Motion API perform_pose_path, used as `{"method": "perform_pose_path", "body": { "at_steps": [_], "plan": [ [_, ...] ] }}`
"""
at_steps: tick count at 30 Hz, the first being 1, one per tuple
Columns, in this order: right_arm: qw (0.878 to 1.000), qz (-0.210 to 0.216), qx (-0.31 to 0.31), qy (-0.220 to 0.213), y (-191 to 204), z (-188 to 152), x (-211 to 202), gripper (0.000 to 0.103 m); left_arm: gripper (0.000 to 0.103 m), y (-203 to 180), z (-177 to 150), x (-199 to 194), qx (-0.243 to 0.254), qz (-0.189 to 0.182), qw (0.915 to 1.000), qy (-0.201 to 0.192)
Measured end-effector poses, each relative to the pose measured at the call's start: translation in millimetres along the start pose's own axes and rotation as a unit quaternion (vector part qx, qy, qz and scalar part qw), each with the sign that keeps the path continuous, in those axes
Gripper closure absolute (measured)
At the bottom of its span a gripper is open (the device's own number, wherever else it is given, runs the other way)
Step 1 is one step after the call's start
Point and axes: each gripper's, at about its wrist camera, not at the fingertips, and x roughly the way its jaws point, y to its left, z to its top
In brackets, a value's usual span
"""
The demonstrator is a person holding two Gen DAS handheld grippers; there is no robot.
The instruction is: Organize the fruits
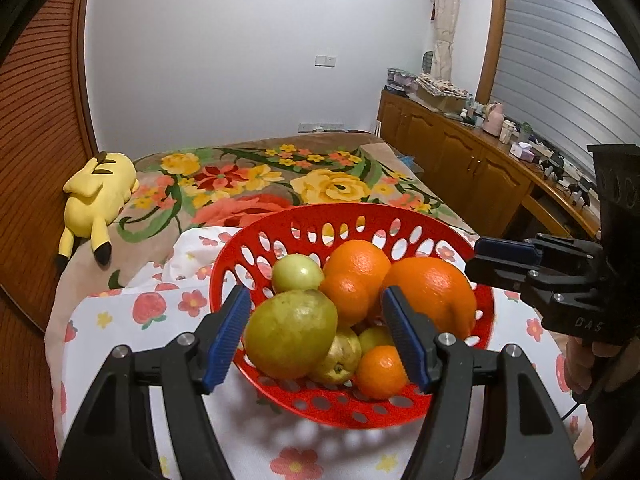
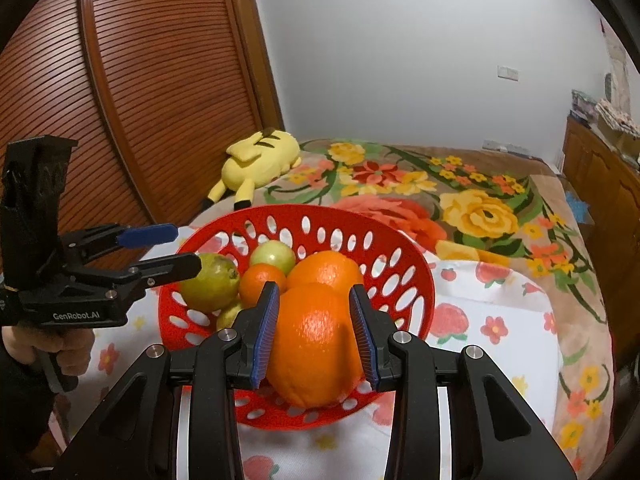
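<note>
Right tool (image 2: 314,334) is clamped on the big orange (image 2: 316,344) at the red basket's (image 2: 416,280) near right side; left tool (image 1: 316,334) sits half open around the green pear (image 1: 290,334), near left, closest.

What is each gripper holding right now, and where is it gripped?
The right gripper clamps a large orange by its two sides, over the red basket. The left gripper holds nothing; its open jaws straddle a green guava.
</note>
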Motion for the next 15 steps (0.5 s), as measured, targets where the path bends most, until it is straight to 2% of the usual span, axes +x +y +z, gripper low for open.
{"method": "perform_pose_path", "body": {
  "at_steps": [11,15],
  "plan": [
    [0.999,-0.012,0.031,-0.025,10,-27,-37,0.061,0.033,-25,-24,-47,0.019,0.005,0.9994,-0.03],
    [0.998,-0.027,0.034,-0.036,17,-38,-51,0.055,0.03,-31,-35,-66,0.025,0.009,0.9986,-0.045]
  ]
}}
